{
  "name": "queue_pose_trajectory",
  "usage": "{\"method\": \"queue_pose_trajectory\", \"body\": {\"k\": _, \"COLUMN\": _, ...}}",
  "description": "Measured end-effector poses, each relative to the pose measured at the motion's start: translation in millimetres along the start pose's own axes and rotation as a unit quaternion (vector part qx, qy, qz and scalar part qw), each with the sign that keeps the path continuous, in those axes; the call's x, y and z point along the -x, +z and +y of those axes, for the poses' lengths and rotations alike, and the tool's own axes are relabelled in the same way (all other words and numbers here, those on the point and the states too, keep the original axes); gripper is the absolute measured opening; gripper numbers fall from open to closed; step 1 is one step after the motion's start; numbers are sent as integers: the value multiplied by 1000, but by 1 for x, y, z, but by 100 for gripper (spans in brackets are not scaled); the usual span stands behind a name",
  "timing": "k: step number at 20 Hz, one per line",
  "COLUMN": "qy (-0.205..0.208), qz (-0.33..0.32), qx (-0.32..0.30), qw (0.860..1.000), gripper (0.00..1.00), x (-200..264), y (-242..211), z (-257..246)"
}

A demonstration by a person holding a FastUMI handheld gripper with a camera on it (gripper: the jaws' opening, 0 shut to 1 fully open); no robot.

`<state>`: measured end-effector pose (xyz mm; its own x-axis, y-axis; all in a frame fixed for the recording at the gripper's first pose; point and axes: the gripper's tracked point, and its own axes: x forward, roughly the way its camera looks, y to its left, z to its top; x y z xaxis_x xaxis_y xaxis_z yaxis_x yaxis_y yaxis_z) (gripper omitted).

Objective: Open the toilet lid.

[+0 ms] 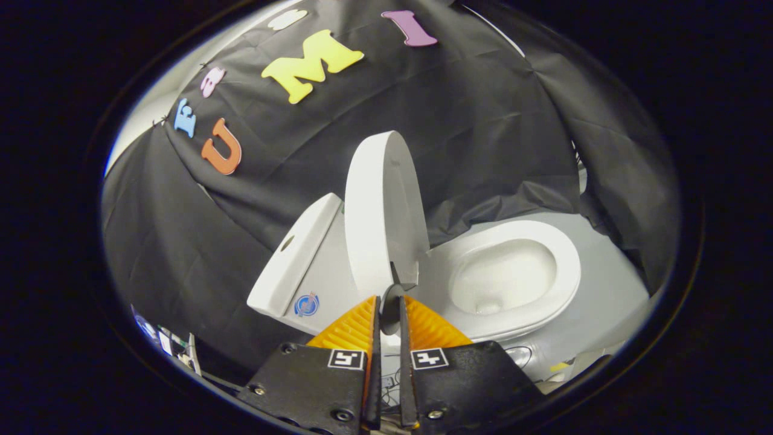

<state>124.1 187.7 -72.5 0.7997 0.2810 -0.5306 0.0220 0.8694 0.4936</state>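
Note:
A white toilet stands against the black cloth wall, and the whole view is tilted. Its lid (379, 211) is raised, standing nearly upright between the tank (302, 260) and the open seat and bowl (513, 272). My gripper (388, 300) is at the lid's free edge. The fingers are almost together with the thin rim of the lid pinched between them. The bowl lies open just beyond the fingers, to the side of the lid.
The black cloth wall (483, 139) hangs close behind and around the toilet. Pale floor (610, 284) shows past the bowl. Some small clutter and cables (172, 347) lie low by the tank side.

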Motion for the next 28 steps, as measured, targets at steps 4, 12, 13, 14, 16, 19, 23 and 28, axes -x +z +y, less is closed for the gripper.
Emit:
{"method": "queue_pose_trajectory", "body": {"k": 4, "qy": -5, "qz": 0, "qx": 25, "qw": 1000, "gripper": 15, "x": -5, "y": -4, "z": 20}}
{"method": "queue_pose_trajectory", "body": {"k": 12, "qy": -18, "qz": -4, "qx": 83, "qw": 996, "gripper": 15, "x": -19, "y": -16, "z": 56}}
{"method": "queue_pose_trajectory", "body": {"k": 13, "qy": -16, "qz": -3, "qx": 85, "qw": 996, "gripper": 15, "x": -21, "y": -18, "z": 61}}
{"method": "queue_pose_trajectory", "body": {"k": 14, "qy": -15, "qz": -3, "qx": 91, "qw": 996, "gripper": 16, "x": -22, "y": -19, "z": 66}}
{"method": "queue_pose_trajectory", "body": {"k": 16, "qy": -16, "qz": -4, "qx": 101, "qw": 995, "gripper": 16, "x": -26, "y": -22, "z": 74}}
{"method": "queue_pose_trajectory", "body": {"k": 19, "qy": -16, "qz": -4, "qx": 111, "qw": 994, "gripper": 16, "x": -31, "y": -24, "z": 85}}
{"method": "queue_pose_trajectory", "body": {"k": 23, "qy": -19, "qz": 1, "qx": 128, "qw": 992, "gripper": 16, "x": -38, "y": -31, "z": 99}}
{"method": "queue_pose_trajectory", "body": {"k": 28, "qy": -23, "qz": 6, "qx": 147, "qw": 989, "gripper": 15, "x": -47, "y": -41, "z": 117}}
